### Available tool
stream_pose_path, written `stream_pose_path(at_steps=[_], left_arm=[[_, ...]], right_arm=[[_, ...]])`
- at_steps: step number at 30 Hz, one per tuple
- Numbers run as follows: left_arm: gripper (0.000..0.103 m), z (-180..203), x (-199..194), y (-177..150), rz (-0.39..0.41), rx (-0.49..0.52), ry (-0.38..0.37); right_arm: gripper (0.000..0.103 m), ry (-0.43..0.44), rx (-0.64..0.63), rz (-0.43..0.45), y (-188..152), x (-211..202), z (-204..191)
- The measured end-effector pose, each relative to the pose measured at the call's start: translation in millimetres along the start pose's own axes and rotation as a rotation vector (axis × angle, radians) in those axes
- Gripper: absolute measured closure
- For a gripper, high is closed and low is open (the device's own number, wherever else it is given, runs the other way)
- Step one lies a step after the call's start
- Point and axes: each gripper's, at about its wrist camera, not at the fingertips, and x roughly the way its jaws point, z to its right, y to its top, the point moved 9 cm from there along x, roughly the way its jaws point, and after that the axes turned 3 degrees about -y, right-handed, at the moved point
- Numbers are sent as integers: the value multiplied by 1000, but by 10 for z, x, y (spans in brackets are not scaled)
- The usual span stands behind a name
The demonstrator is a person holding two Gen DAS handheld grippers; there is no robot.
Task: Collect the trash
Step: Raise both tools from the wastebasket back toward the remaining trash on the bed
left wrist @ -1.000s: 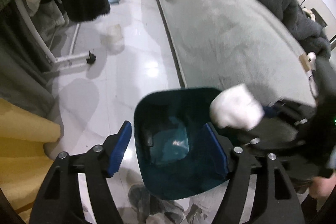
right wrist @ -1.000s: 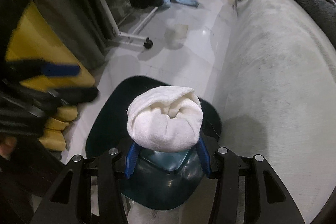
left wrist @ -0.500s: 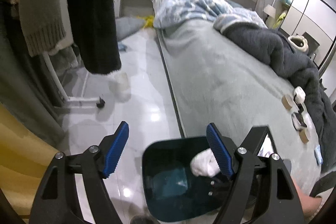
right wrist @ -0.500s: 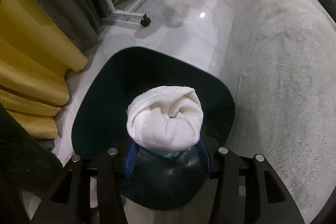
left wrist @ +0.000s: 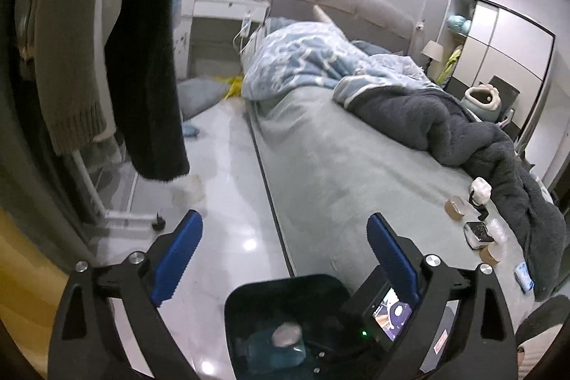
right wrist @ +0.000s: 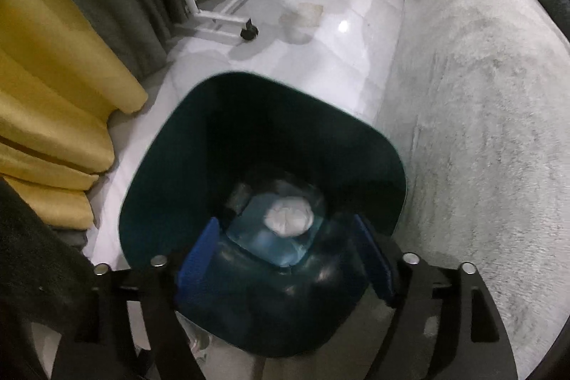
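A dark teal bin (right wrist: 160,173) stands on the floor beside the bed. A white crumpled wad (right wrist: 288,219) lies at its bottom on pale blue stuff. My right gripper (right wrist: 285,259) hangs over the bin's mouth, pointing down, its jaws opening and nothing between them. My left gripper (left wrist: 285,255) is higher and looks across the room, jaws opening wide and empty, with the bin (left wrist: 249,294) and the wad (left wrist: 286,333) below it. Small litter lies on the bed at the right: a cardboard roll (left wrist: 454,207), a dark box (left wrist: 477,234), a white scrap (left wrist: 481,187) and a blue packet (left wrist: 523,275).
The grey bed (left wrist: 338,173) carries a dark fluffy blanket (left wrist: 463,138) and a blue quilt (left wrist: 302,59). A clothes rack (right wrist: 221,24) with hanging garments and a yellow curtain (right wrist: 53,77) line the left. A clear tub (right wrist: 302,20) sits on the glossy floor.
My right gripper opened and the white wad dropped from it to the bottom of the bin. My left gripper rose, tilted up towards the room and spread its jaws wider.
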Motion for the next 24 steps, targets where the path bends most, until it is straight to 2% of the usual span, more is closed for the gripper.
stream_pose_path(at_steps=[4, 10, 16, 24], left_arm=[[7, 153, -93, 86, 45, 51, -3], [6, 357, -200, 213, 101, 68, -34], [5, 513, -194, 259, 104, 68, -40], [4, 798, -152, 290, 118, 77, -57]], right_arm=[[14, 9, 17, 54, 85, -162, 6], [10, -2, 46, 170, 184, -563, 119], [6, -40, 75, 276, 186, -950, 332], [4, -63, 127, 364, 60, -1284, 569]])
